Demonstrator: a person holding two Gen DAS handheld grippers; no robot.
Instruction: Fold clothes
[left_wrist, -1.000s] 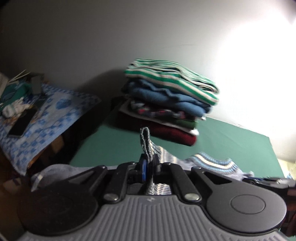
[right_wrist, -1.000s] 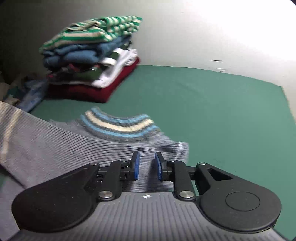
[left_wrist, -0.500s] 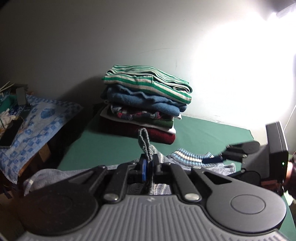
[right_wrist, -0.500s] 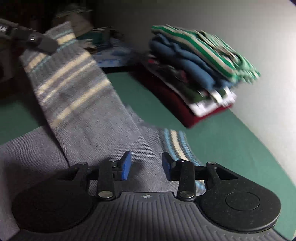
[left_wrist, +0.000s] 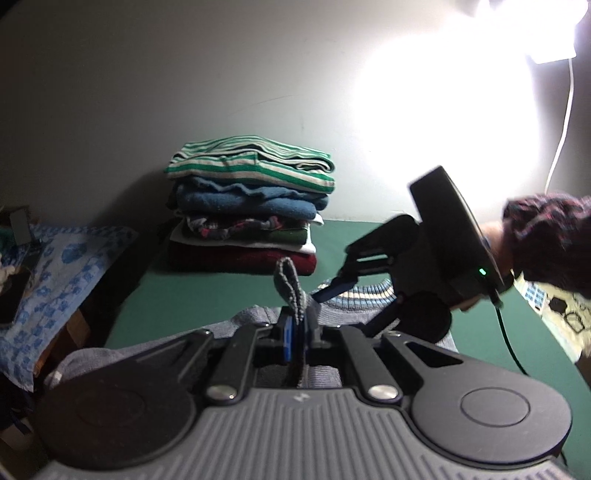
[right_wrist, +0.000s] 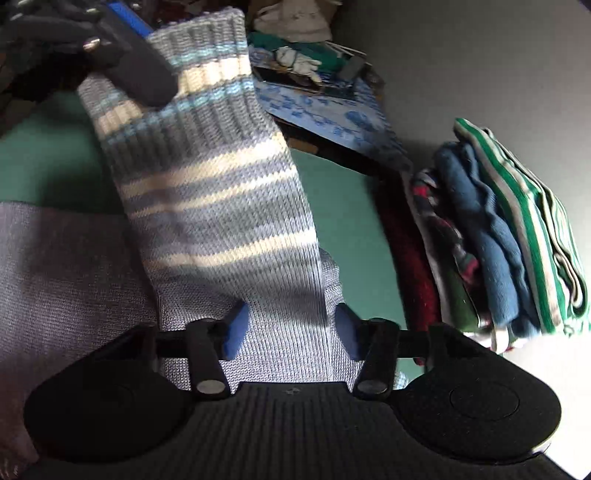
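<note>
Left wrist view: left gripper (left_wrist: 295, 341), jaws clamped on a fold of the grey striped sweater (left_wrist: 291, 291) spread on the green table (left_wrist: 229, 291). Right gripper (right_wrist: 290, 328), jaws closing, pads astride the sweater's sleeve without pressing it. Beyond the sweater: stack of folded clothes (left_wrist: 251, 206) against the wall (left_wrist: 147, 92).

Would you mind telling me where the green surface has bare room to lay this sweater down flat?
Bare green surface lies between the stack of folded clothes and the grey sweater, and along the wall to the stack's right. It is crowded on the blue patterned cloth to the left, and where the sweater lies.
</note>
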